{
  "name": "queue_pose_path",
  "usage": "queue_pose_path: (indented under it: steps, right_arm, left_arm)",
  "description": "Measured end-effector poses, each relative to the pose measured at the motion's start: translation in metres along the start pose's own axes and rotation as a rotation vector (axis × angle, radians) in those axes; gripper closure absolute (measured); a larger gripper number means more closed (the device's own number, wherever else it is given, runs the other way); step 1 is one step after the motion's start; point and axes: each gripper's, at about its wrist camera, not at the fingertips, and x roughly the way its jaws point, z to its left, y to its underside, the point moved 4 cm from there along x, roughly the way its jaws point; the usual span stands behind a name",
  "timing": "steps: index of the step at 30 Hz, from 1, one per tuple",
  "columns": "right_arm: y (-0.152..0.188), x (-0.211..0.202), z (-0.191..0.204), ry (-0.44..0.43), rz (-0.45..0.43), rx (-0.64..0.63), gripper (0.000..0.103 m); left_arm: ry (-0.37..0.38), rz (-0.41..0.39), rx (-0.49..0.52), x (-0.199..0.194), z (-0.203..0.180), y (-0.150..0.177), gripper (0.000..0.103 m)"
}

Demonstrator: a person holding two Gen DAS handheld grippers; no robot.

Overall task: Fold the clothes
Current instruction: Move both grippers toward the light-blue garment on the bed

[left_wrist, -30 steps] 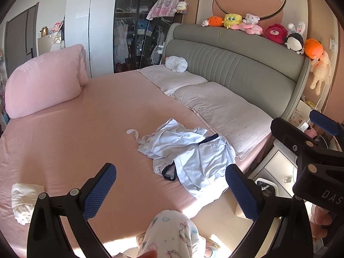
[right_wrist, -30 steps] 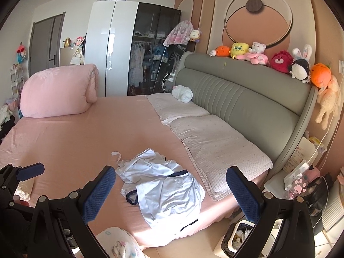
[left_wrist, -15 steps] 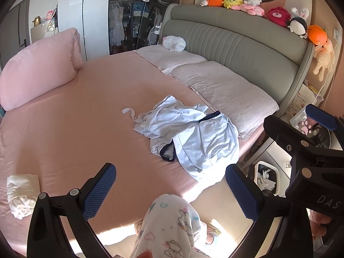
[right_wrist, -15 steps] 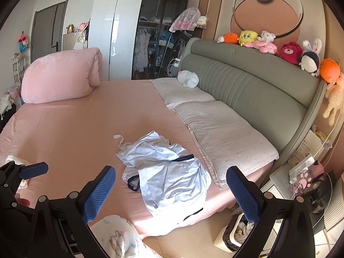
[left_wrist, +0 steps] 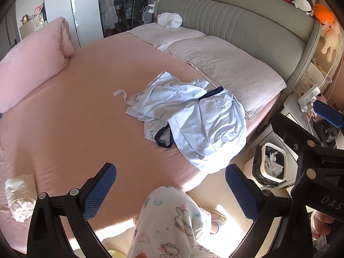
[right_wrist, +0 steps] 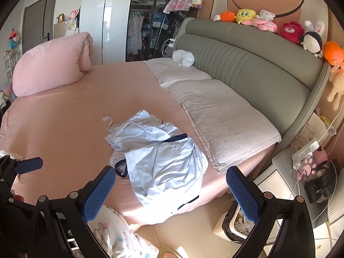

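Light-blue garment [left_wrist: 189, 116] lies crumpled at frame centre, above both grippers, long axis running upper left to lower right. Left gripper [left_wrist: 171, 190] and right gripper [right_wrist: 171, 190] both have fingers wide, holding nothing; right one looks a bit nearer.

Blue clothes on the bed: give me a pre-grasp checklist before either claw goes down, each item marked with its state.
1. Left claw open and empty: ok.
2. Right claw open and empty: ok.
3. Blue clothes in view of both cameras, nothing on top: ok.
4. Clothes spread flat for folding: not ok, crumpled in a heap, with one edge hanging over the edge of the bed.
5. Number of garments in the heap: cannot tell.
6. Path clear: not ok, the person's leg sits below and between the left claw's fingers.
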Motion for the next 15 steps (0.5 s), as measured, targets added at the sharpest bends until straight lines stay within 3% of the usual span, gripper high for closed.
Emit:
queue_pose_path:
  steps: [10,15]
  right_arm:
    - [0.015,0.042,-0.032,0.046,0.107,0.052,0.0]
    - [0.016,0.046,-0.039,0.047,0.116,0.067,0.0]
  left_arm:
    - [0.203,0.213,-0.113,0.061,-0.022,0.006,0.0]
    - [0.179,0.242,-0.141,0.073,-0.019,0.006,0.0]
